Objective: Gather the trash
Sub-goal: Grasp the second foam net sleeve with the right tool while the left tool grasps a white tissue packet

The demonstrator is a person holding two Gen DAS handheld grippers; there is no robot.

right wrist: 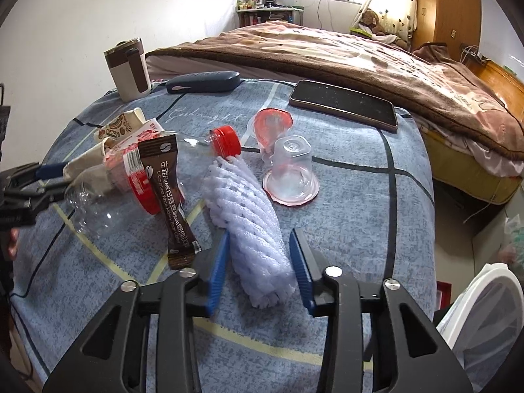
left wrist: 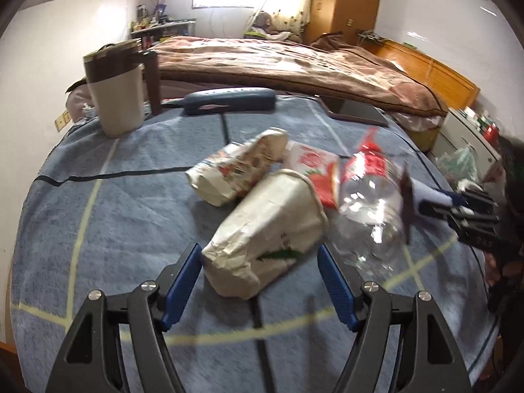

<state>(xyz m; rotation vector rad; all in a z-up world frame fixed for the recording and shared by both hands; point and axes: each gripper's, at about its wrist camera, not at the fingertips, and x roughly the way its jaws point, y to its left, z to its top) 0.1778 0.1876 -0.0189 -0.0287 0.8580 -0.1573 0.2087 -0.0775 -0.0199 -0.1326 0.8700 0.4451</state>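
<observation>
Almost nothing looks collected yet: the trash lies scattered on the blue-covered desk [right wrist: 360, 196].

In the left wrist view the left gripper [left wrist: 260, 255] has its jaws released, straddling a crushed paper cup [left wrist: 265, 235] at lower centre without pressing it.

In the right wrist view the right gripper [right wrist: 258, 249] brackets a white foam net sleeve [right wrist: 252, 229] at lower centre; the jaws seem to touch its sides, though I cannot tell if the grip is firm.

Left to gather: a clear bottle [right wrist: 108, 193] with a red cap, a brown sachet [right wrist: 170, 193] leaning on it, and two jelly cups [right wrist: 291, 170].

A phone [right wrist: 344, 104], a glasses case [right wrist: 203, 82] and a mug [right wrist: 127, 68] at the top are keepers to avoid. A white bin [right wrist: 484, 311] waits at lower right.
</observation>
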